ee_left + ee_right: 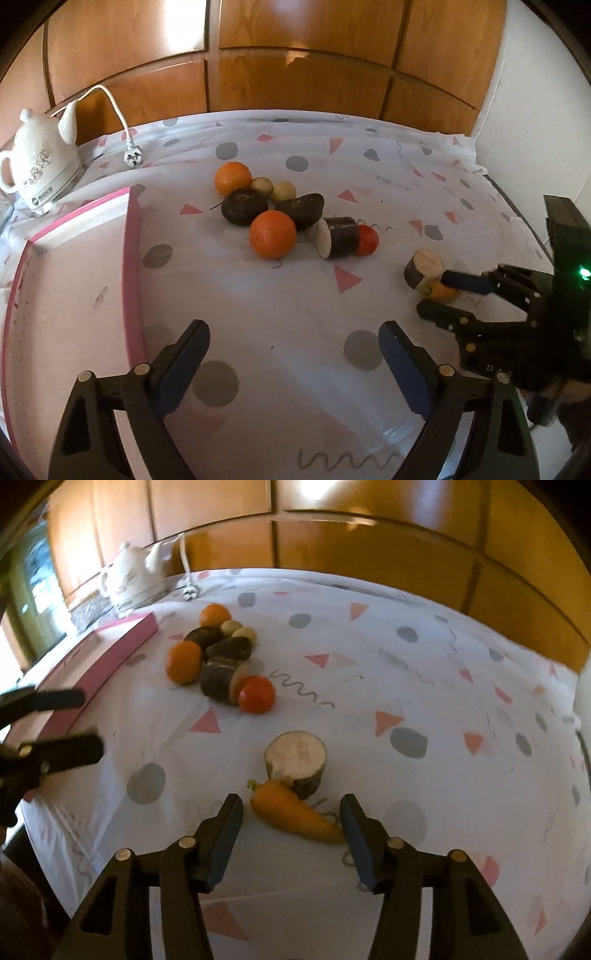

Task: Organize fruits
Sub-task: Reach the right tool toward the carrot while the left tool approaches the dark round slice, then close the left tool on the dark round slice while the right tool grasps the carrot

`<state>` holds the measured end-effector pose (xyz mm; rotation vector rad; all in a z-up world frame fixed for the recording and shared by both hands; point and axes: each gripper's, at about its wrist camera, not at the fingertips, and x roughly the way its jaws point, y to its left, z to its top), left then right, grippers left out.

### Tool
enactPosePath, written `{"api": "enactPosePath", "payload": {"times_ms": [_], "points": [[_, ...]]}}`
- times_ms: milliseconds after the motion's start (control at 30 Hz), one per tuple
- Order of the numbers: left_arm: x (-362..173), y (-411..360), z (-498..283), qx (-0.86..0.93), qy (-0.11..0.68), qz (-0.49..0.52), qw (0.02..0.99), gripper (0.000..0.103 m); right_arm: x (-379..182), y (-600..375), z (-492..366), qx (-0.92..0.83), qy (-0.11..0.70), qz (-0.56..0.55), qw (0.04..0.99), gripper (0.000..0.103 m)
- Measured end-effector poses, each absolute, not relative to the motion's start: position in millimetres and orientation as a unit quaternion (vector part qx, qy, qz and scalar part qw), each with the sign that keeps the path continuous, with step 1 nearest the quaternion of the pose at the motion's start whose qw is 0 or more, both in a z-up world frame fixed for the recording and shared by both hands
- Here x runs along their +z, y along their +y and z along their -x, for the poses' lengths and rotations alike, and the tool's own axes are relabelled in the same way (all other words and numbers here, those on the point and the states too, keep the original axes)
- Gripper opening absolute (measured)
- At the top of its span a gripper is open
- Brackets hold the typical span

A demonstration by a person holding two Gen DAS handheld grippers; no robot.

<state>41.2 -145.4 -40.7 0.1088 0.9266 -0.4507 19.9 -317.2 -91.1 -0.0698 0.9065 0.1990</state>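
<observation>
A pile of produce lies mid-table: two oranges (273, 234) (232, 178), a red tomato (366, 240), dark cut pieces (338, 237) and two small pale potatoes (283, 191). A small carrot (295, 812) lies beside a dark cut stump (295, 762). My right gripper (291, 806) is open, its fingers on either side of the carrot, not closed on it. It also shows in the left wrist view (434, 293). My left gripper (293, 332) is open and empty over bare cloth, next to a pink-rimmed tray (133, 258).
A white kettle (40, 166) with cord and plug (132, 157) stands at the back left. Wooden cabinets (295, 55) back the patterned tablecloth (295, 295). A white wall is at the right.
</observation>
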Motion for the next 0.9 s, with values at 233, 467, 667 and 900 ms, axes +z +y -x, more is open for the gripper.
{"api": "enactPosePath", "payload": {"times_ms": [233, 467, 667, 900], "points": [[-44, -166, -68, -0.218, 0.459, -0.031, 0.860, 0.068, -90, -313, -14, 0.095, 0.436, 0.049, 0.894, 0.035], [-43, -184, -96, -0.218, 0.474, 0.006, 0.853, 0.064, -92, -313, -17, 0.095, 0.436, 0.048, 0.894, 0.035], [-43, -201, -109, -0.217, 0.471, 0.006, 0.855, 0.064, -92, -313, -16, 0.091, 0.432, 0.037, 0.896, 0.035], [-49, -209, -114, -0.207, 0.479, 0.005, 0.853, 0.047, -93, -311, -15, 0.084, 0.431, 0.037, 0.898, 0.035]]}}
